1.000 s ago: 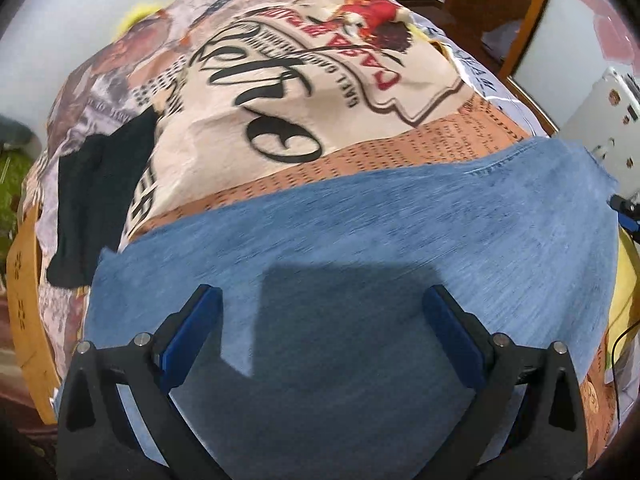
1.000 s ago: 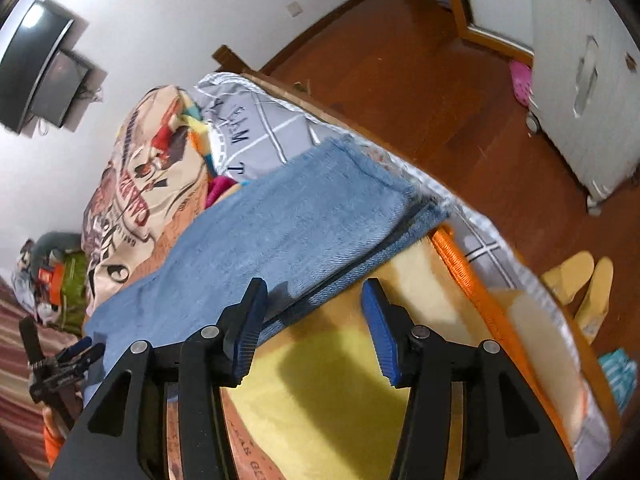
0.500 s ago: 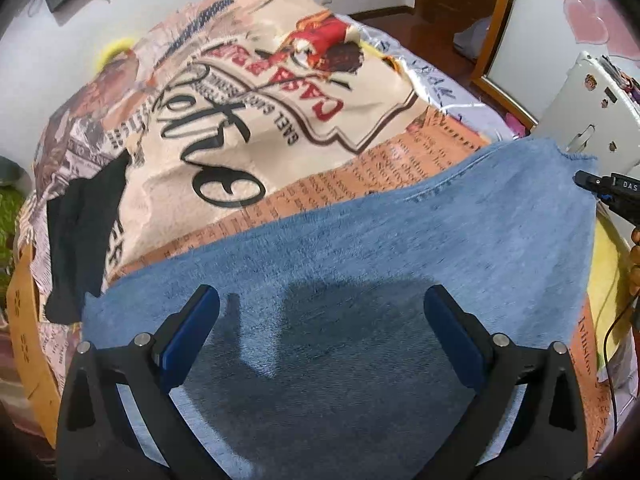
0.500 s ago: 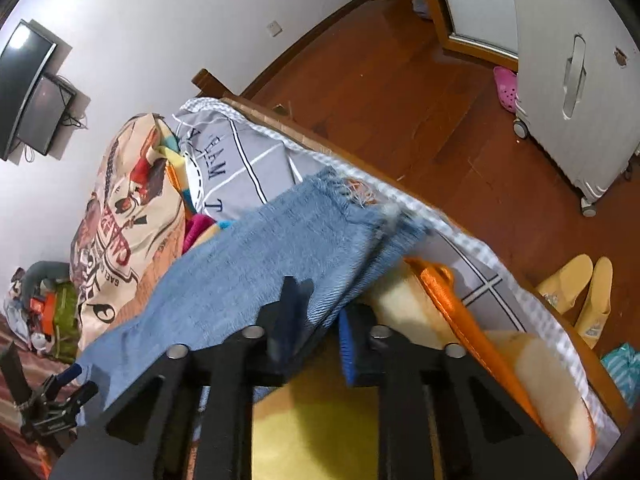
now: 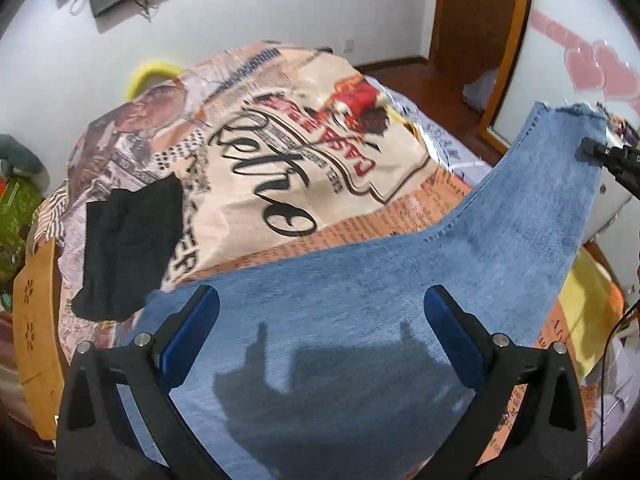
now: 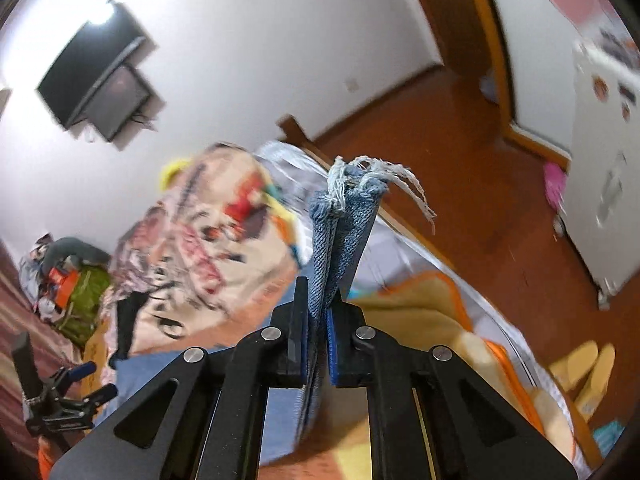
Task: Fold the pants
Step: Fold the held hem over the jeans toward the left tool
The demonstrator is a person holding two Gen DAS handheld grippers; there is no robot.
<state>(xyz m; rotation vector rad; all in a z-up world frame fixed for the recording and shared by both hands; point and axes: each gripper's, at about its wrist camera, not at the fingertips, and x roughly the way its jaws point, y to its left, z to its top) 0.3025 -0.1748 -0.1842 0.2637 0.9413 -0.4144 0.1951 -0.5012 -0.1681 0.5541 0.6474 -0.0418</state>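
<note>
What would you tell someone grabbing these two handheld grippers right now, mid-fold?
Right gripper: shut on the frayed leg hem of the jeans, lifted off the bed.
Left gripper: open, holding nothing, above the jeans' other end, which lies flat on the bed.
Done: hem gripped and raised.
Left: carry the hem over toward the flat end, lay it down, release, then fold again if needed.

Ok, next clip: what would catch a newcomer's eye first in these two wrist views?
Probably the frayed hem of the blue denim pants, standing up between the shut pads of the right gripper at centre of the right wrist view. In the left wrist view, the pants sweep from under the open left gripper up toward the right edge, across the newspaper-print bedspread with bold black script.
</note>
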